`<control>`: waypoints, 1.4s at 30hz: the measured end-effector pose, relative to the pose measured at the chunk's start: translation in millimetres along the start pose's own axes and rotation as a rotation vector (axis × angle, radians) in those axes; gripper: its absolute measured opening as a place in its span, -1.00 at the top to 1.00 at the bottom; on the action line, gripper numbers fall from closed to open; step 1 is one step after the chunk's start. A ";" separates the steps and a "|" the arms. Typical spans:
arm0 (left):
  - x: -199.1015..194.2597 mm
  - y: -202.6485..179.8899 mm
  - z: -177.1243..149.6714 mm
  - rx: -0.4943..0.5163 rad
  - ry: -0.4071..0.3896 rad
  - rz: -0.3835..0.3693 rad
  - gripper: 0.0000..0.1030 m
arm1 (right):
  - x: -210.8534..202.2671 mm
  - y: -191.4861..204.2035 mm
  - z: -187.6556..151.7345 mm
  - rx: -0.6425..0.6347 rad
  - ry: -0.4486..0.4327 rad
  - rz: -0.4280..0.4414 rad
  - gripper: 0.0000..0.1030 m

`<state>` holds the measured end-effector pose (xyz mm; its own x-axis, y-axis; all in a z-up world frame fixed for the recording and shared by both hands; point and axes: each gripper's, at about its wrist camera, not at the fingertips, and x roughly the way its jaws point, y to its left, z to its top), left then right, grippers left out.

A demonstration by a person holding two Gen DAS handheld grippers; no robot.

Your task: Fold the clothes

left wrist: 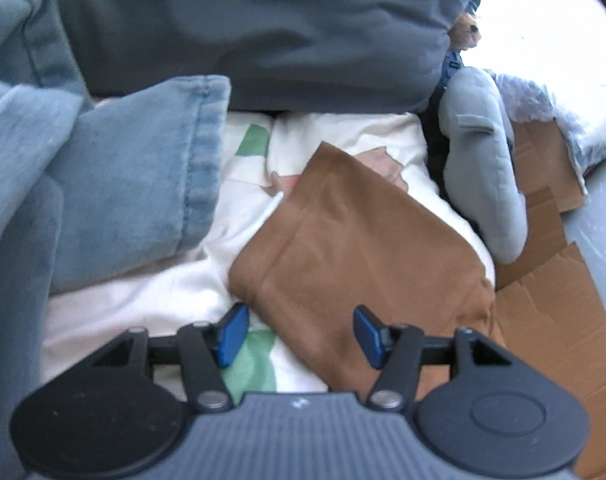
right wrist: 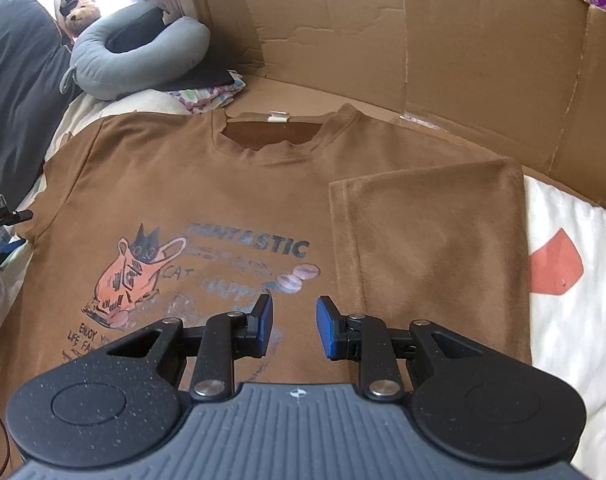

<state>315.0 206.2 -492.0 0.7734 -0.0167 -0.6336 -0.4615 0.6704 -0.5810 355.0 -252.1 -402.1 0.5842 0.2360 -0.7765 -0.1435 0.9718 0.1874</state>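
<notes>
One sleeve folded in, the rest left
Left gripper (left wrist: pixel 299 334) spread over the other sleeve (left wrist: pixel 343 240) at the bed's (right wrist: pixel 575 280) edge; right gripper (right wrist: pixel 294 326) spread, empty, above the T-shirt (right wrist: pixel 223 184)

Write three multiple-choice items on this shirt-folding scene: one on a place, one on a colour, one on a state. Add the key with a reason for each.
1. Where does the grey neck pillow lie relative to the brown T-shirt in the right wrist view?
A. beyond its upper left shoulder
B. on its printed chest
C. below its hem

2. What colour are the pads of the right gripper?
A. red
B. blue
C. white

3. How does the shirt's sleeve on the right of the right wrist view lie?
A. spread flat outward
B. folded in over the body
C. rolled into a tube

Key: 1 A, the pillow sits past the shoulder, off the shirt. 2 B, both pads show blue. 3 B, the sleeve panel lies on the chest with a straight folded edge.
</notes>
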 end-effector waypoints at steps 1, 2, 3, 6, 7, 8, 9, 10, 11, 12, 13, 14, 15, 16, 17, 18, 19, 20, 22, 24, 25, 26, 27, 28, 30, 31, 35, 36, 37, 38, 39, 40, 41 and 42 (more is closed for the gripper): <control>0.1 2.4 0.3 -0.031 0.000 -0.006 -0.18 | 0.7 0.8 0.3 0.000 0.000 0.001 0.40; 0.3 4.9 0.6 -0.064 -0.001 -0.012 -0.19 | 1.5 1.5 0.6 0.000 0.001 0.002 0.40; 0.3 5.8 0.7 -0.086 -0.002 -0.017 -0.23 | 2.3 2.3 0.8 0.000 0.002 0.004 0.40; 2.7 4.2 0.8 -0.098 -0.007 -0.037 -0.44 | 4.3 5.6 0.4 -0.006 0.007 0.007 0.40; 4.4 4.1 0.7 -0.103 -0.010 -0.043 -0.49 | 5.1 7.1 0.1 -0.009 0.010 0.008 0.40; 6.1 3.9 0.9 -0.105 -0.016 -0.050 -0.51 | 6.0 8.3 -0.3 -0.012 0.013 0.009 0.40; 7.7 3.8 1.1 -0.108 -0.022 -0.057 -0.56 | 7.3 9.5 -0.5 -0.014 0.015 0.009 0.40; 8.9 2.2 0.8 -0.094 -0.028 -0.058 -0.58 | 8.9 10.7 -0.9 -0.016 0.014 0.010 0.40; 9.1 0.2 0.0 -0.077 -0.033 -0.055 -0.58 | 10.5 11.9 -1.4 -0.018 0.013 0.010 0.40; 8.4 -1.2 0.2 -0.070 -0.037 -0.051 -0.57 | 12.0 13.4 -1.5 -0.018 0.012 0.013 0.40; 7.6 -2.4 0.4 -0.063 -0.041 -0.047 -0.47 | 13.6 15.0 -1.6 -0.017 0.011 0.018 0.40; 5.9 -2.4 1.7 -0.067 -0.048 -0.038 -0.38 | 15.3 16.5 -1.2 -0.016 0.011 0.024 0.40; 3.9 -2.2 3.2 -0.073 -0.055 -0.028 -0.20 | 16.8 19.2 -0.6 -0.014 0.013 0.035 0.40; 2.5 -2.2 6.1 -0.075 -0.060 -0.031 -0.05 | 18.4 22.2 0.1 -0.011 0.015 0.046 0.40; 1.1 -2.2 9.3 -0.076 -0.065 -0.037 0.03 | 20.0 25.2 0.8 -0.009 0.017 0.057 0.40; -0.2 -2.2 12.5 -0.077 -0.070 -0.042 0.14 | 22.1 30.2 1.8 -0.016 0.022 0.072 0.40; -2.5 -3.6 14.8 -0.070 -0.073 -0.052 0.17 | 24.3 35.6 2.9 -0.026 0.027 0.089 0.40; -5.0 -5.3 17.0 -0.061 -0.077 -0.062 0.17 | 26.4 41.2 4.6 -0.038 0.027 0.102 0.40; -10.1 -9.1 19.8 -0.042 -0.089 -0.080 0.18 | 31.5 52.0 8.9 -0.047 0.028 0.130 0.40; -10.8 -12.5 21.8 -0.033 -0.088 -0.101 0.21 | 37.2 63.5 12.6 -0.045 0.032 0.159 0.40; -9.9 -13.5 22.1 -0.029 -0.085 -0.107 0.28 | 40.2 70.3 14.0 -0.050 0.035 0.176 0.40; -9.0 -14.5 22.3 -0.026 -0.082 -0.111 0.32 | 43.2 77.6 15.2 -0.061 0.037 0.194 0.40; -8.0 -14.2 22.2 -0.030 -0.080 -0.112 0.41 | 45.7 85.4 16.9 -0.083 0.038 0.210 0.40; -7.0 -13.7 22.1 -0.035 -0.077 -0.113 0.45 | 48.2 93.4 18.7 -0.107 0.039 0.225 0.40; -7.6 -12.8 22.1 -0.038 -0.076 -0.114 0.58 | 52.9 109.1 22.5 -0.159 0.041 0.256 0.41; -8.7 -13.1 22.7 -0.035 -0.077 -0.114 0.60 | 54.8 115.2 24.3 -0.178 0.043 0.268 0.41; -14.7 -15.9 25.3 -0.020 -0.062 -0.128 0.72 | 65.2 136.8 29.6 -0.204 0.067 0.310 0.44; -16.4 -18.3 25.6 0.000 -0.064 -0.124 0.75 | 67.8 142.2 30.4 -0.203 0.071 0.319 0.46; -17.3 -21.1 25.9 0.024 -0.062 -0.122 0.77 | 70.2 147.8 30.8 -0.202 0.074 0.328 0.51; -18.3 -23.6 26.0 0.044 -0.057 -0.125 0.78 | 72.8 153.7 30.7 -0.200 0.081 0.338 0.61; -19.6 -26.0 26.3 0.059 -0.055 -0.132 0.81 | 75.5 159.7 30.4 -0.199 0.089 0.348 0.65; -20.7 -28.7 27.3 0.070 -0.053 -0.140 0.82 | 78.2 165.7 30.1 -0.197 0.097 0.358 0.67; -21.8 -31.5 28.5 0.081 -0.051 -0.149 0.83 | 80.1 171.7 29.4 -0.197 0.104 0.369 0.69; -22.9 -34.2 29.6 0.092 -0.049 -0.158 0.83 | 82.1 177.7 28.8 -0.198 0.112 0.379 0.70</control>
<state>326.0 205.6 -442.5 0.8544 -0.0929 -0.5112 -0.2922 0.7275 -0.6208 400.5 -60.0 -415.3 0.3722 0.5637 -0.7374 -0.4879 0.7947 0.3612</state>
